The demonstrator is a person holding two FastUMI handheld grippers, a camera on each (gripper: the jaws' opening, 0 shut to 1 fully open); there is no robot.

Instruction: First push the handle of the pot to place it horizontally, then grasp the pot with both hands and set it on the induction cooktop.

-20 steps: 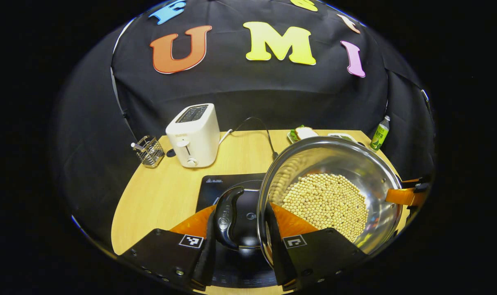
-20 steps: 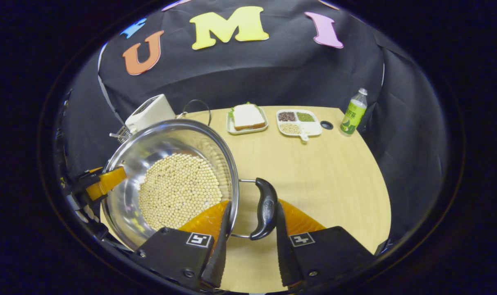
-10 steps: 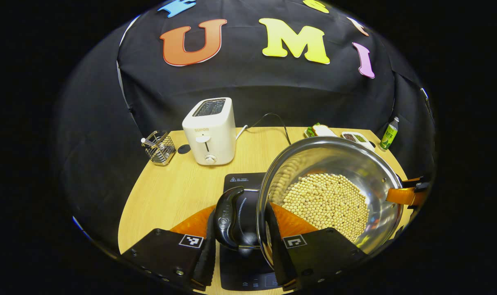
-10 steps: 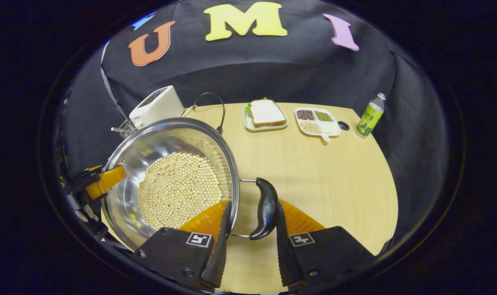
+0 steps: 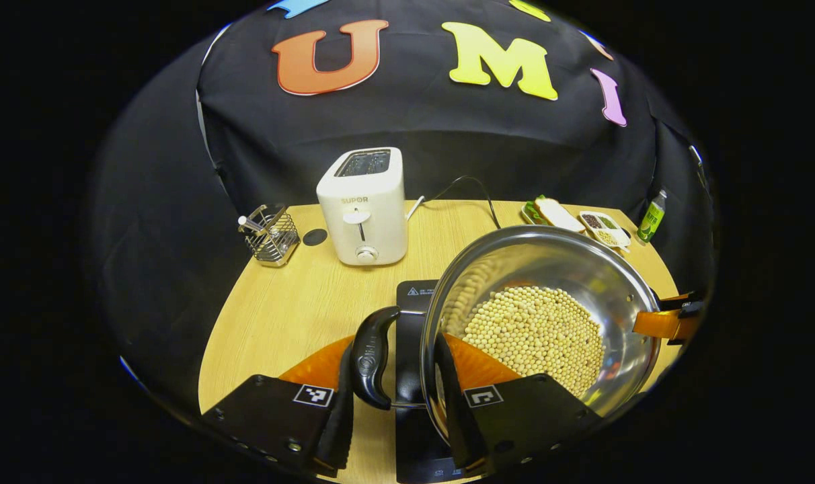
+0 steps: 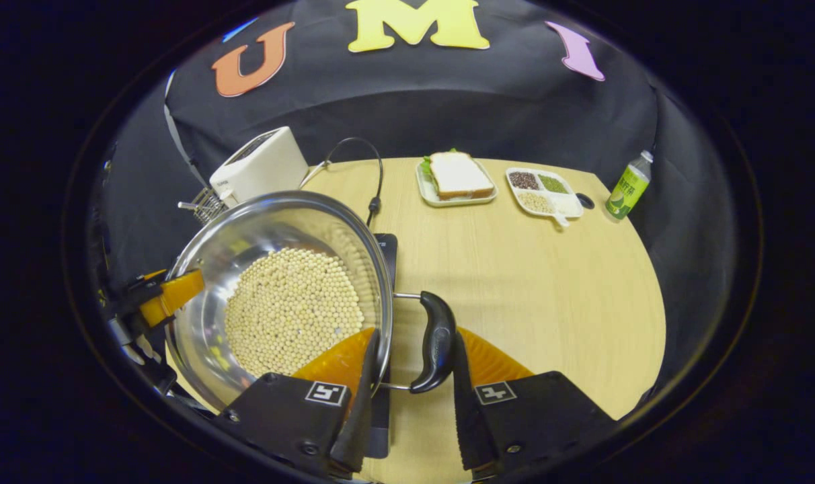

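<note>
I am holding the steel pot (image 5: pixel 569 282) of soybeans (image 5: pixel 535 333) above the black induction cooktop (image 5: pixel 411 316) near the table's (image 5: pixel 300 302) front edge. My left gripper (image 5: pixel 394 403) is clamping the left black handle (image 5: pixel 372 356) against the rim; my right gripper (image 6: pixel 407 400) is clamping the right handle (image 6: pixel 436 341) likewise. Both handles are sticking out sideways, level, left to right, mouth facing up.

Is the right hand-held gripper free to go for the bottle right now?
Probably not: the right hand-held gripper straddles the pot at its handle. The table towards the bottle looks unobstructed.
</note>
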